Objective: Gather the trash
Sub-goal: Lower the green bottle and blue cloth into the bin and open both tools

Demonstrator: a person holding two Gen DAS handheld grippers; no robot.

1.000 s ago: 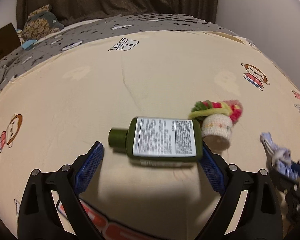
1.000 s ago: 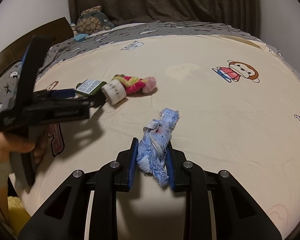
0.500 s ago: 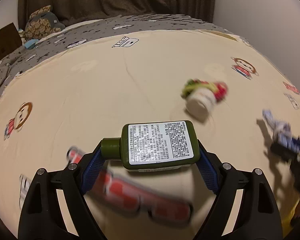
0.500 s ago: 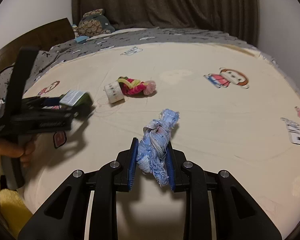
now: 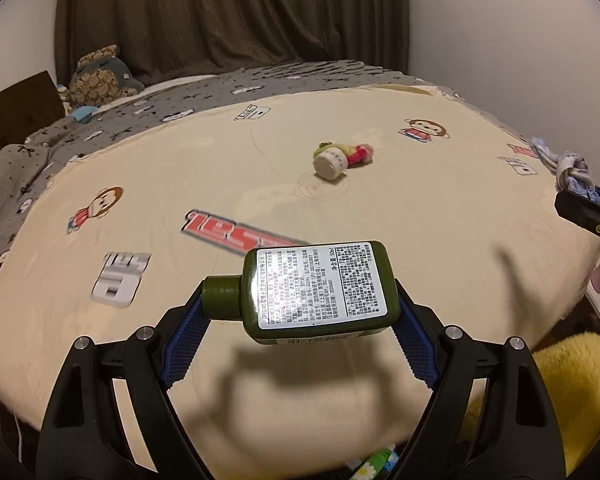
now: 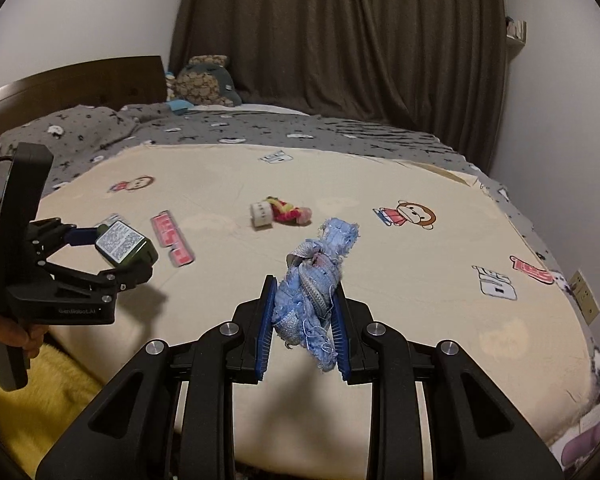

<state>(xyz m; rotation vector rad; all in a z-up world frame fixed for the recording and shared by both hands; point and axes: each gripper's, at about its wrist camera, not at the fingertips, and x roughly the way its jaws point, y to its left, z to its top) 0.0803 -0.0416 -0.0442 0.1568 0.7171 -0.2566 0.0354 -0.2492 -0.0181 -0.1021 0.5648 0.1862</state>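
Still, green bottle [image 5: 320,290] pinched lengthwise by L gripper [image 5: 300,320], frayed blue rag [image 6: 314,288] squeezed by R gripper [image 6: 302,334]; bottle could be squirted out endwise if tilted.

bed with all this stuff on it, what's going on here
A person is clearing trash off the bed with two handheld grippers. The left gripper is shut on a green bottle, held above the sheet near the bed's edge. The right gripper is shut on a wad of blue cloth, also lifted. A small knitted toy lies on the bed, not picked up.
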